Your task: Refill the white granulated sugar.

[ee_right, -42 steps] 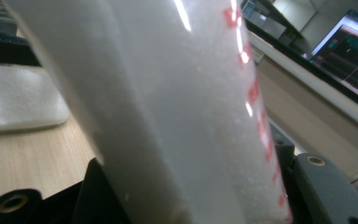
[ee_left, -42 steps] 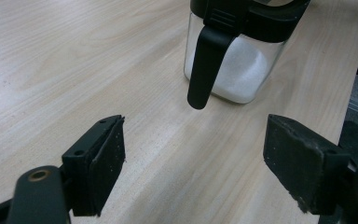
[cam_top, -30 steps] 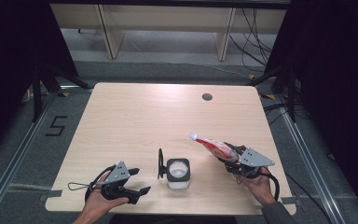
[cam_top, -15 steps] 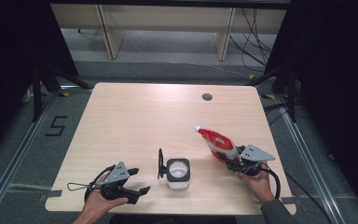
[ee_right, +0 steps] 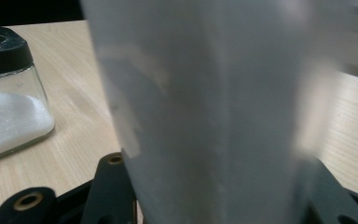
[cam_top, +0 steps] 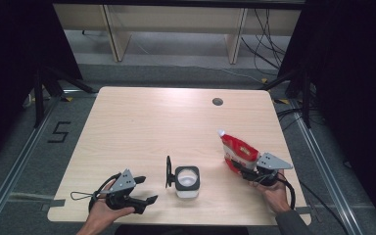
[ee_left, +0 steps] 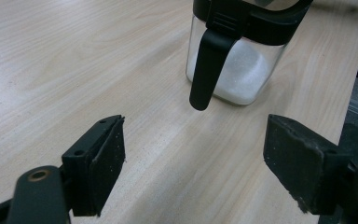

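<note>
While the wooden table (cam_top: 142, 127) stretches out broad and bare around it, the glass jar (cam_top: 187, 181) stands near the front edge as the marker for everything else. Right of the jar and apart from it, the red and white pouch (cam_top: 238, 151) is up off the tabletop, tilted with its white spout end pointing away from the person. The right gripper (cam_top: 246, 171) is clamped on the pouch's lower end; its jaws have just been closing a little further, and in the right gripper view the pale, blurred pouch sits squarely between them. Left of the jar, the left gripper (cam_top: 144, 201) rests low, jaws spread wide and holding nothing, aimed at the jar. That jar holds white powder and has its black lid (cam_top: 168, 171) flipped open on its left side
</note>
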Demonstrator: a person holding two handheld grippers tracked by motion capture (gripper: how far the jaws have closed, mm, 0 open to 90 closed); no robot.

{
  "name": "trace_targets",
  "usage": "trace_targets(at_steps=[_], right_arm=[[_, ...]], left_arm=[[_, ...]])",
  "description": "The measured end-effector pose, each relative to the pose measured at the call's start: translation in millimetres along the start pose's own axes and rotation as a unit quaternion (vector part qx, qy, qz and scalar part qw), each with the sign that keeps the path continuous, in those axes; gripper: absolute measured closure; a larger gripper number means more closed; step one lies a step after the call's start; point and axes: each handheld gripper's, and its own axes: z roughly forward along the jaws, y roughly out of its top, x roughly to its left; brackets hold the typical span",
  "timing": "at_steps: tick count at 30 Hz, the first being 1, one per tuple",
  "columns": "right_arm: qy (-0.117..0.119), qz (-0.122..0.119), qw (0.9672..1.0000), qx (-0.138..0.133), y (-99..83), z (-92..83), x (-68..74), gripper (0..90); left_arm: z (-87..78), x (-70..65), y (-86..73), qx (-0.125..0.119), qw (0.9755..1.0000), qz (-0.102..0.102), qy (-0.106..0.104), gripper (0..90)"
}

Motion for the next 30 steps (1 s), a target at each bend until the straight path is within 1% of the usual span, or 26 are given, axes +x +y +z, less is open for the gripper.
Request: trace_targets(at_steps=[1,2,3,5,7,8,9,10,11,12,15,16,17,18,19,20,21,22,23,24,25,26,27,28,29,30], right_arm=[[0.003,-0.005,1.0,-0.007,0.3,0.4,-1.8,55.6],[0.004,0.002,1.0,-0.002,0.3,-0.2,-0.9,55.7],[0.004,0.002,1.0,-0.001,0.2,-0.6,-1.0,55.7],[-0.003,0.004,0.9999,-0.009,0.3,-1.2,-1.2,55.8],[-0.004,0.026,0.9996,0.002,0.2,-3.1,2.8,55.8],[-0.002,0.024,0.9997,0.009,0.7,-4.4,2.1,55.8],[-0.01,0.02,0.9997,0.012,0.1,-3.8,1.4,55.8],[-0.01,0.027,0.9995,0.012,0.0,-4.4,1.8,55.8],[-0.015,0.014,0.9997,0.014,0.3,-5.0,-0.5,55.7],[-0.009,0.025,0.9996,0.009,0.9,-5.6,1.4,55.5],[-0.003,0.024,0.9997,0.0,0.8,-5.7,1.7,55.0],[-0.009,0.029,0.9995,0.004,0.6,-7.3,1.9,54.8],[-0.021,0.031,0.9993,-0.005,0.5,-7.6,3.7,54.6],[-0.021,0.031,0.9993,-0.005,0.5,-7.6,3.7,54.6],[-0.016,0.046,0.9987,0.011,1.1,-10.4,5.1,53.3],[-0.018,0.031,0.9993,0.006,0.8,-10.0,2.5,53.0],[-0.014,0.042,0.999,0.002,0.3,-11.0,3.3,52.7],[-0.031,0.046,0.9984,-0.012,-1.0,-10.7,3.8,52.3],[-0.031,0.046,0.9984,-0.012,-1.0,-10.7,3.8,52.3],[-0.02,0.042,0.9989,0.005,-0.3,-15.2,2.1,51.6],[-0.03,0.045,0.9985,0.009,-0.7,-16.1,2.7,51.4],[-0.03,0.056,0.9979,-0.007,-0.9,-14.6,5.6,51.2],[-0.023,0.059,0.998,0.008,0.0,-16.8,6.0,50.7],[-0.022,0.062,0.9977,0.012,0.9,-17.7,7.2,49.6],[-0.036,0.053,0.9979,-0.004,0.1,-15.6,6.0,47.3],[-0.027,0.055,0.9981,0.001,1.3,-17.6,5.2,44.9]], left_arm=[[-0.1,0.0,-0.1,0.0,1.0,-0.002,0.0,20.2],[-0.8,1.4,0.2,0.003,1.0,0.009,0.001,20.2],[-0.3,1.2,0.3,-0.001,1.0,0.009,-0.001,20.2],[-0.3,1.3,0.4,-0.001,1.0,0.01,0.0,20.2],[-1.0,2.0,0.4,0.005,0.9999,0.015,0.0,20.2],[-0.9,1.9,0.3,0.004,0.9999,0.014,0.0,20.2],[-0.9,1.9,0.3,0.004,0.9999,0.014,0.0,20.2],[-0.9,1.9,0.3,0.004,0.9999,0.014,0.0,20.2],[-1.0,1.2,0.0,0.004,1.0,0.008,0.002,20.2],[-0.7,1.3,0.1,0.004,0.9999,0.009,0.001,20.2],[-0.6,2.0,0.3,0.006,0.9998,0.017,0.0,20.2],[-0.2,1.8,0.1,0.003,0.9999,0.017,0.001,20.2],[0.0,1.3,-0.2,0.004,0.9999,0.011,0.001,20.1],[0.0,1.3,-0.2,0.004,0.9999,0.011,0.001,20.1],[0.1,1.0,-0.4,0.004,0.9999,0.01,0.002,20.1],[-0.4,2.0,0.1,0.006,0.9998,0.019,0.0,20.1],[-0.1,1.9,0.0,0.006,0.9998,0.017,0.0,20.1],[-0.4,1.9,0.3,0.008,0.9998,0.018,0.001,20.1],[-0.4,1.9,0.3,0.008,0.9998,0.018,0.001,20.1],[0.5,0.3,0.2,0.005,1.0,0.006,0.001,20.1],[0.5,-0.6,-0.2,0.007,1.0,-0.001,0.002,20.1],[0.4,-0.1,0.0,0.009,1.0,0.002,0.003,20.1],[0.3,0.1,0.1,0.009,0.9999,0.005,0.003,20.1],[0.4,-0.3,-0.1,0.008,1.0,0.0,0.002,20.1],[0.7,-0.6,-0.1,0.005,1.0,-0.002,0.002,20.1],[0.1,1.5,0.0,0.006,0.9999,0.013,0.001,20.1]])
